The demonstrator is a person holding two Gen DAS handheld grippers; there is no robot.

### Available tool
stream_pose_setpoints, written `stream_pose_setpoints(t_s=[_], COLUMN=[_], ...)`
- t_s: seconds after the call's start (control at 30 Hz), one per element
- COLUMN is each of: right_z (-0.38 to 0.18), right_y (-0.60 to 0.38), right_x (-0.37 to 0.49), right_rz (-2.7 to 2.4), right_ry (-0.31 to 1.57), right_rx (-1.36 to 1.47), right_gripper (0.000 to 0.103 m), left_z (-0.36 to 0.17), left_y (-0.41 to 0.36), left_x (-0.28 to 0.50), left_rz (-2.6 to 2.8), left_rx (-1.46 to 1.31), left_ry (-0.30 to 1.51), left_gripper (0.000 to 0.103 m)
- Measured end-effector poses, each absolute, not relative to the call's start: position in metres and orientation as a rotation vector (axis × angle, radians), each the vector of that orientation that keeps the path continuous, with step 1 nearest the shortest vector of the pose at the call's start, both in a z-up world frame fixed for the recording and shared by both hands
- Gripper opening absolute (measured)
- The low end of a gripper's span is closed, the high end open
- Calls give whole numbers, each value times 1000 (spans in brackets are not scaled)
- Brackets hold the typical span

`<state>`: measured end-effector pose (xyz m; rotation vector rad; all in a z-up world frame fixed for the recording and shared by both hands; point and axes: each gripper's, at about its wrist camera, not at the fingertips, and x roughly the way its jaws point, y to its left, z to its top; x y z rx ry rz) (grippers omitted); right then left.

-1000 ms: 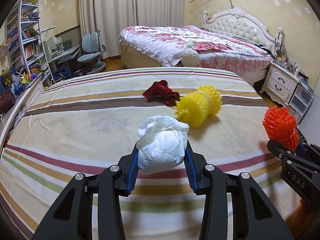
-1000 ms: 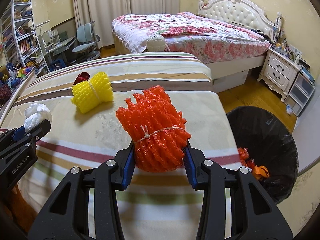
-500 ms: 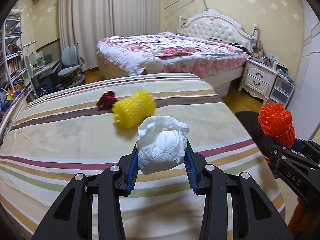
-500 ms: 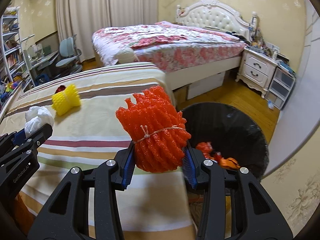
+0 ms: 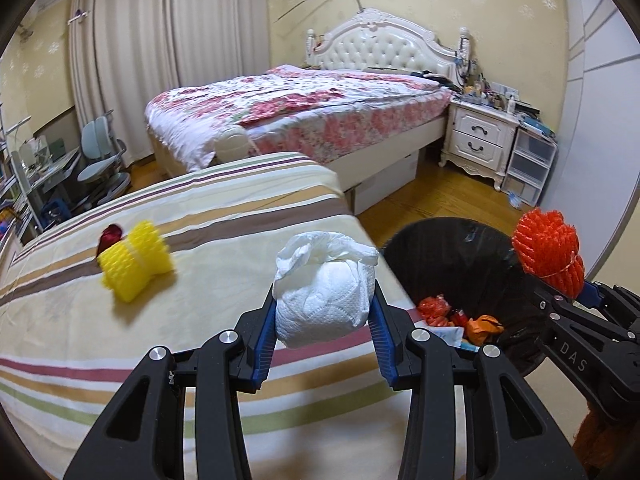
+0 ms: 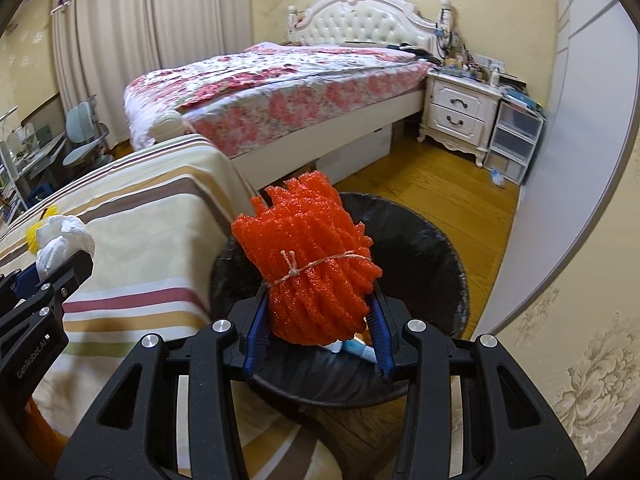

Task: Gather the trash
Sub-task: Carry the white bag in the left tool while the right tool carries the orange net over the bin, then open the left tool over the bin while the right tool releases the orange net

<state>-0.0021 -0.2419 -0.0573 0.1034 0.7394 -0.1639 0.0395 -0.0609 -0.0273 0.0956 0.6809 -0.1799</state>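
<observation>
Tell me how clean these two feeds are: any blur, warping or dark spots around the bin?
Left wrist view: the yellow foam bundle is smeared by motion blur, while the white tissue wad in the left tongs stays sharp. Right wrist view: fisheye bends the wall edge, and the bin interior is dark behind the sharp orange foam bundle.

left gripper point(image 5: 325, 322) clamping white tissue wad point(image 5: 322, 298), black bin point(image 5: 460, 272) beside
</observation>
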Motion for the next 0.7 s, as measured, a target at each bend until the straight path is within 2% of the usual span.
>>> stream_pose_setpoints(t_s=[0.57, 0.7], right_z=[-70, -71], right_y=[-289, -292], right_x=[26, 28], right_rz=[-241, -243], right_ry=[758, 759], right_rx=[145, 151], right_gripper=[42, 43], left_z=[-38, -41], left_y=[-129, -136], left_x=[79, 83], left_rz=[-212, -212], left_rx=[183, 196], left_ry=[707, 715], left_gripper=[43, 46])
